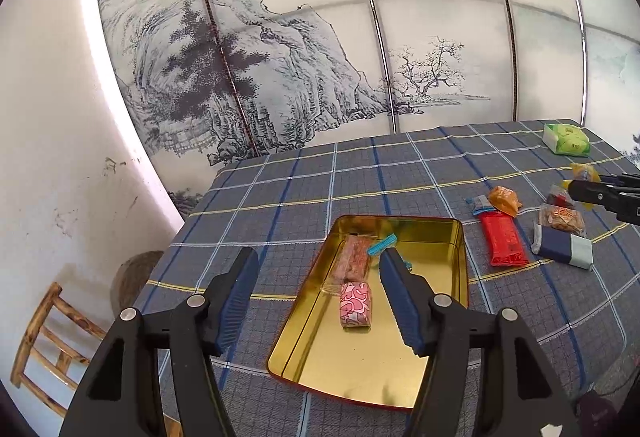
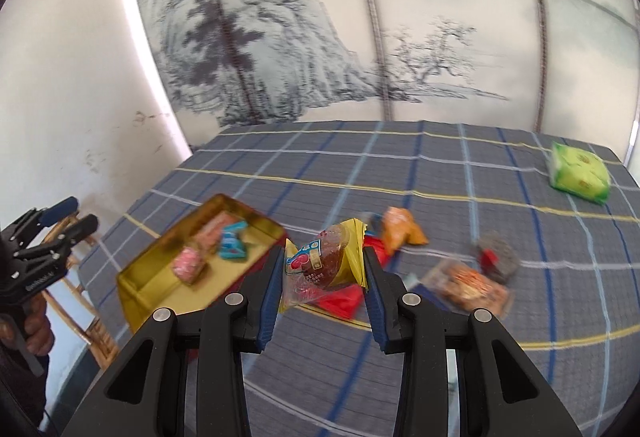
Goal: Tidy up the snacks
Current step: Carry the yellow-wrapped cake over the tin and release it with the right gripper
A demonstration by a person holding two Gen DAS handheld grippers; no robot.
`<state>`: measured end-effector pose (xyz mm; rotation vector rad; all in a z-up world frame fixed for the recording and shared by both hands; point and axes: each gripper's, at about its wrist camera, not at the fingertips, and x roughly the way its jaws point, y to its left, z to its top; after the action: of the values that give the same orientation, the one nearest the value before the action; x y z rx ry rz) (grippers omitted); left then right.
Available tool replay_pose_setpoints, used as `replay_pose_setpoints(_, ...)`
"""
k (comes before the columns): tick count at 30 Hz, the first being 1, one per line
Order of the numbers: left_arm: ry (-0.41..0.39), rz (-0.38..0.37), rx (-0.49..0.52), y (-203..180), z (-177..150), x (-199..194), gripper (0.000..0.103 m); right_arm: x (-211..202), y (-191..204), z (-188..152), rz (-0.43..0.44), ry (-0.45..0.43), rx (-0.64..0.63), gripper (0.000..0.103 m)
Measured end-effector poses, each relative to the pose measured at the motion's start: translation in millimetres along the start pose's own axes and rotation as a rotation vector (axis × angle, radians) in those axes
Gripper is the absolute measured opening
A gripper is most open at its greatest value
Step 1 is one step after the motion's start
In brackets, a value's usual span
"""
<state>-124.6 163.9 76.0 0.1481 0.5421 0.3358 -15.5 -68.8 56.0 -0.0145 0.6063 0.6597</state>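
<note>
A checked tablecloth [image 1: 400,173] covers the table. On it, toward the near left, sits a gold tin tray [image 1: 448,277] holding a long pink snack bar [image 1: 354,257], a pink patterned packet [image 1: 355,304] and a blue wrapped sweet [image 1: 382,244]. Right of the tray lie a red bar [image 1: 504,239], a navy packet [image 1: 562,247], an orange packet [image 1: 505,200] and, at the far right, a green pack [image 1: 568,140]. The left gripper [image 1: 320,273] stands open above the tray, holding nothing. The right gripper [image 2: 324,269] is clamped on a yellow-edged clear snack packet [image 2: 324,261], held above the cloth.

The right gripper [image 2: 323,269] jaws clamp a yellow-edged snack packet [image 2: 324,261] above the table [image 2: 440,165].
</note>
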Motion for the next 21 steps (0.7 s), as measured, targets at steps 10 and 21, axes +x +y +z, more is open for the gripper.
replay_pose_setpoints(10,0.056,0.01,-0.058,26,-15,16,0.062,56,53,12,0.105,0.084,-0.048,0.039)
replay_pose_setpoints(21,0.098,0.016,-0.085,44,-30,30,0.062,131,84,12,0.116,0.209,-0.119,0.039)
